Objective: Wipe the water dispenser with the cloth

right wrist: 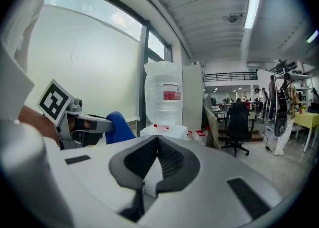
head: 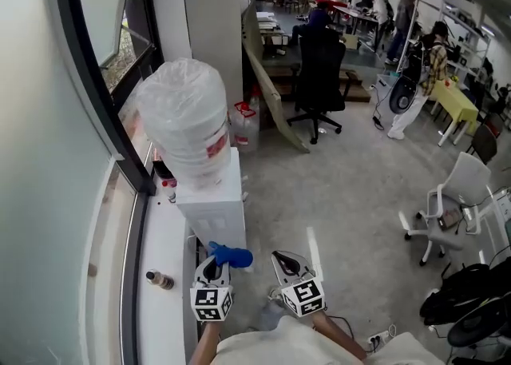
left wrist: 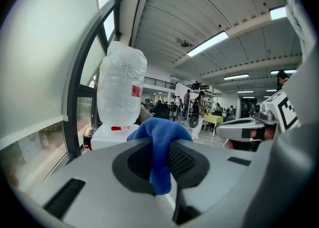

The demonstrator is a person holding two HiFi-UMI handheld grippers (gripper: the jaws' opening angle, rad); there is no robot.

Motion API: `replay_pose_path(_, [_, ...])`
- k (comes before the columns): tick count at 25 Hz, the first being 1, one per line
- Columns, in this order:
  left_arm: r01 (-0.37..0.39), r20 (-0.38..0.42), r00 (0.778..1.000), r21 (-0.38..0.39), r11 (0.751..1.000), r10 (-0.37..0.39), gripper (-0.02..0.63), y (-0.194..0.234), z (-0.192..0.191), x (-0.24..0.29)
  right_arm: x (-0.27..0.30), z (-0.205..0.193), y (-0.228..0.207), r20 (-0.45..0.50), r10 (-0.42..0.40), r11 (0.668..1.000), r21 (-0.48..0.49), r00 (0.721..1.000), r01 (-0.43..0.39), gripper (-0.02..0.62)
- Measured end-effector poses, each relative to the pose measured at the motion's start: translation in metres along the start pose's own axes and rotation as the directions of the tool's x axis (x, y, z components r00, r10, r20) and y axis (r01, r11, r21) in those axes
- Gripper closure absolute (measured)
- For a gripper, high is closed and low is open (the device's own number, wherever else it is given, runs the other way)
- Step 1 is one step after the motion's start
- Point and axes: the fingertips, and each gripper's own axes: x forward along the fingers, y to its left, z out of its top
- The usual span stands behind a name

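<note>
By the window of an open-plan office, a person holds two handheld grippers in front of a white water dispenser (head: pixel 214 210). Its upturned bottle (head: pixel 185 120) is wrapped in clear plastic film.

The left gripper (head: pixel 214 266) has its jaws clamped on a blue cloth (head: pixel 232 256). In the left gripper view the cloth (left wrist: pixel 159 133) bunches above the jaws and hangs down between them. It sits near the foot of the dispenser's front, and whether it touches the cabinet cannot be made out.

The right gripper (head: pixel 284 261) is held just beside the left one. Its jaws are closed together at the tips with nothing between them, and they point toward the dispenser (right wrist: pixel 164 131).

A small brown bottle (head: pixel 160 279) rests on the white window sill (head: pixel 168 236) to the dispenser's left. A black office chair (head: pixel 319 76) stands farther down the concrete floor, next to a long board (head: pixel 271 84) leaning on the pillar. A white chair (head: pixel 451 200) stands well apart to the right. People stand and sit at desks in the far part of the room.
</note>
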Motion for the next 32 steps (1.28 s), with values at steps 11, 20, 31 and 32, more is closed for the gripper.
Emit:
replay_pose_path(11, [0.007,0.002,1.000,-0.027,1.000,-0.007,0.557,-0.021,-0.018,-0.066,-0.051,-0.009,0.057,-0.020,0.024,0.999,-0.030,1.000,-0.025,0.580])
replay_pose_path(20, [-0.032,0.018,0.999,-0.009,0.999,0.032,0.555,-0.045,-0.008,-0.066,-0.079,-0.003,0.034,0.021,0.034,0.998,-0.053,0.999,-0.033,0.580])
replay_pose_path(31, [-0.049,0.022,0.999,-0.002,0.999,0.050,0.557,-0.101,-0.009,-0.055,-0.113,-0.001,-0.021,0.052,0.023,0.998,-0.056,0.998,-0.020,0.581])
replay_pose_path(32, [-0.049,0.023,0.999,-0.003,0.999,0.049,0.557,-0.103,-0.009,-0.054,-0.114,-0.001,-0.021,0.052,0.025,0.998,-0.058,0.998,-0.023,0.581])
